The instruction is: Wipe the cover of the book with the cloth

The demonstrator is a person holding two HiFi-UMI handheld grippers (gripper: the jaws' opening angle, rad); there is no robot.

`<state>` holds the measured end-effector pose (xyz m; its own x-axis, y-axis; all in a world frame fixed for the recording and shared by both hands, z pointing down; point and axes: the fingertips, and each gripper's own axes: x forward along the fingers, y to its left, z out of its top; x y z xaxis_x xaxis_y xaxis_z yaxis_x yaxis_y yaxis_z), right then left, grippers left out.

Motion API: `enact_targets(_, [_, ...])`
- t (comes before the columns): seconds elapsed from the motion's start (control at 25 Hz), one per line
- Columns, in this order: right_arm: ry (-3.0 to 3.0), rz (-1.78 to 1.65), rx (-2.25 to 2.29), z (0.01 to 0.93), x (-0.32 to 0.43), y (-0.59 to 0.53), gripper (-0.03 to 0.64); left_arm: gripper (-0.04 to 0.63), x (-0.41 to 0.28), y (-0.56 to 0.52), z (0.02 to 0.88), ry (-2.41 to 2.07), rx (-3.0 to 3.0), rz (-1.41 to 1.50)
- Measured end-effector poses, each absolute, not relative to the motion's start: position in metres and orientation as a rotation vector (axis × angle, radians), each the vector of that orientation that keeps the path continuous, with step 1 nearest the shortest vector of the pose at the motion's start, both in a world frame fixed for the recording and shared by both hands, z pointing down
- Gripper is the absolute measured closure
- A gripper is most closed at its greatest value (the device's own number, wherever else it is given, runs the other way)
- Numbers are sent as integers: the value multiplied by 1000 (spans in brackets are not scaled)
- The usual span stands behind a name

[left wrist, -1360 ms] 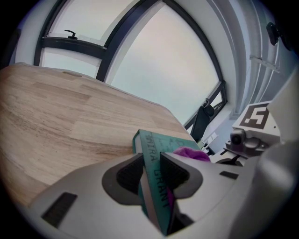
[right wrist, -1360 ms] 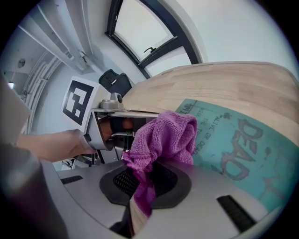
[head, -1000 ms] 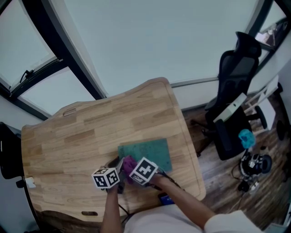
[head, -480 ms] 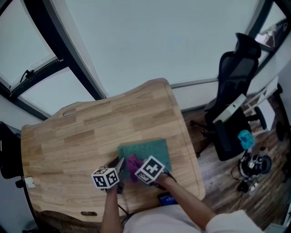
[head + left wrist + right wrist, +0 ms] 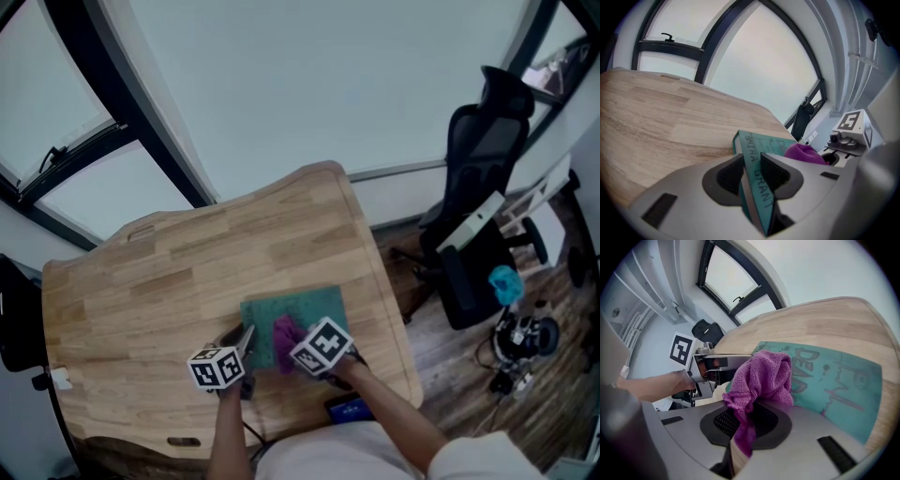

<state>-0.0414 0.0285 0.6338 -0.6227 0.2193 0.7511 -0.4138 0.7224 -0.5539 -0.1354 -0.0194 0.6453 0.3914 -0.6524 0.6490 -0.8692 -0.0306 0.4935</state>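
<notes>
A teal book (image 5: 298, 314) lies flat on the wooden table (image 5: 169, 272), near its front right part. My left gripper (image 5: 246, 339) is shut on the book's near left edge; in the left gripper view the spine (image 5: 757, 180) runs between its jaws. My right gripper (image 5: 292, 347) is shut on a purple cloth (image 5: 283, 339) and holds it down on the cover. In the right gripper view the cloth (image 5: 761, 380) bunches over the teal cover (image 5: 834, 385), with the left gripper (image 5: 715, 369) just beyond it.
A black office chair (image 5: 478, 187) stands to the right of the table on the wooden floor. The table's right edge (image 5: 389, 291) runs close to the book. A dark window frame (image 5: 122, 103) crosses behind the table.
My right gripper has slid the purple cloth to the right across the book's cover. The left gripper and the book have stayed in place.
</notes>
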Motion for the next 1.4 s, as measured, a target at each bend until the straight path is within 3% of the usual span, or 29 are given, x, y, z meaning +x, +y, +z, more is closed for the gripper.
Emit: enact_targets(1.4, [-2032, 1088, 285, 634, 25, 0, 575, 480, -135, -19, 646, -1332, 1758, 300])
